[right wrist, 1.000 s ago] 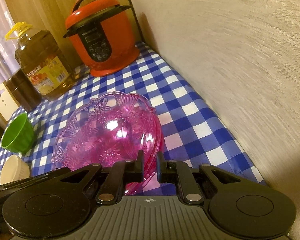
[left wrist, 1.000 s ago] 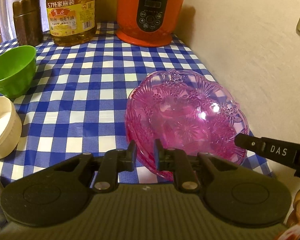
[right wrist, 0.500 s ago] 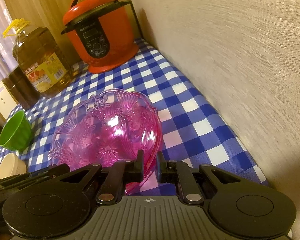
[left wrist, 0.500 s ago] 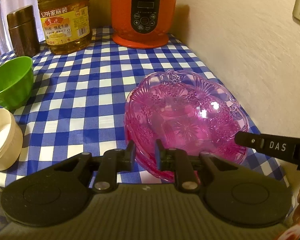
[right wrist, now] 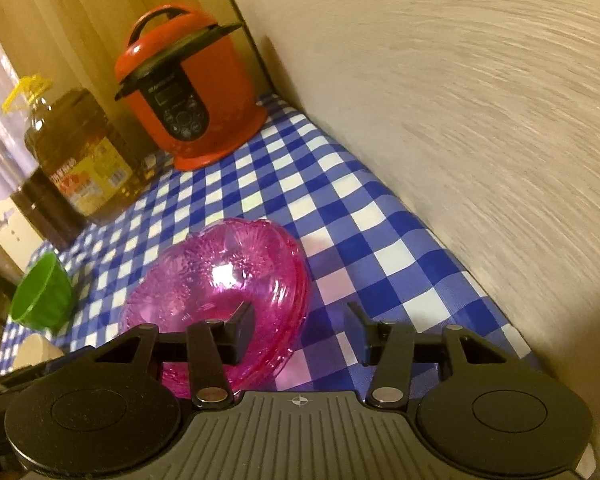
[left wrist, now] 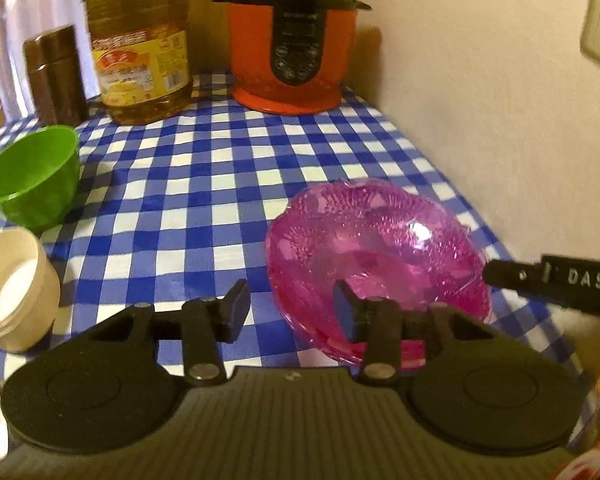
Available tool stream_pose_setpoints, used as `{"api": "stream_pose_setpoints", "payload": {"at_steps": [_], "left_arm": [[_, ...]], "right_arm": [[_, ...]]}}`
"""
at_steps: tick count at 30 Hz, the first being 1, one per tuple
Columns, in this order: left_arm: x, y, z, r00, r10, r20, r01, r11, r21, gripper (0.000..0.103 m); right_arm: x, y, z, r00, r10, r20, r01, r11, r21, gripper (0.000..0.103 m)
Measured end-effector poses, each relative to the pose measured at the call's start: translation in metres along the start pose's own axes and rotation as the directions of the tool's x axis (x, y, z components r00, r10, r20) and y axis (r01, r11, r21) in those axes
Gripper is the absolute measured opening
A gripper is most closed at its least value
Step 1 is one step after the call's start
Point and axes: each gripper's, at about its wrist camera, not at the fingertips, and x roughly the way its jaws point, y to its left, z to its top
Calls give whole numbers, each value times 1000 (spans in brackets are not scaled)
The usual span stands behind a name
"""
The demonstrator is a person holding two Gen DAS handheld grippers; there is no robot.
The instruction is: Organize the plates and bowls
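Note:
A pink see-through plate (left wrist: 376, 252) with a flower pattern sits on the blue checked tablecloth (left wrist: 204, 184), close to the wall; it also shows in the right wrist view (right wrist: 224, 288). A green bowl (left wrist: 32, 178) and a cream bowl (left wrist: 14, 292) stand at the left. My left gripper (left wrist: 290, 310) is open, its right finger over the plate's near rim. My right gripper (right wrist: 302, 330) is open, its left finger over the plate's near right rim. Both grippers hold nothing.
A red pressure cooker (left wrist: 290, 46), a large oil bottle (left wrist: 140, 46) and a dark brown canister (left wrist: 54, 76) stand at the back. The wall (right wrist: 480, 120) runs along the table's right edge. The right gripper's finger (left wrist: 560, 282) shows at the left wrist view's right.
Both grippers have opened from shut on the pink plate's rim and have let it go. Both views have pulled back and up a little.

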Motion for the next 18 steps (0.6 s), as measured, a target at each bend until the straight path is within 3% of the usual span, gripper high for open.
{"api": "stream_pose_setpoints", "payload": {"at_steps": [4,6,8,9,18], "left_arm": [[-3,10,-3,1000,-23,5,23,998,-58,23],[-3,11,-4,1000,-29,4,29,998,-57,19],[1,11,-6,999,-41,-3,41,998,-56,13],[3,10,-7,999,-45,-9,44,998,-55,13],[3,11,-10,999,-41,-5,41,997,-72,13]], "right_arm": [[-9,-1,-5,1000,24,11,-24,999,33,49],[-11,1,-9,999,33,11,-33,999,31,44],[-11,4,-13,999,44,6,-45,999,26,19],[-9,5,-15,999,45,-2,-45,999,24,16],[-2,4,-16,998,56,-20,-55,998,34,14]]}}
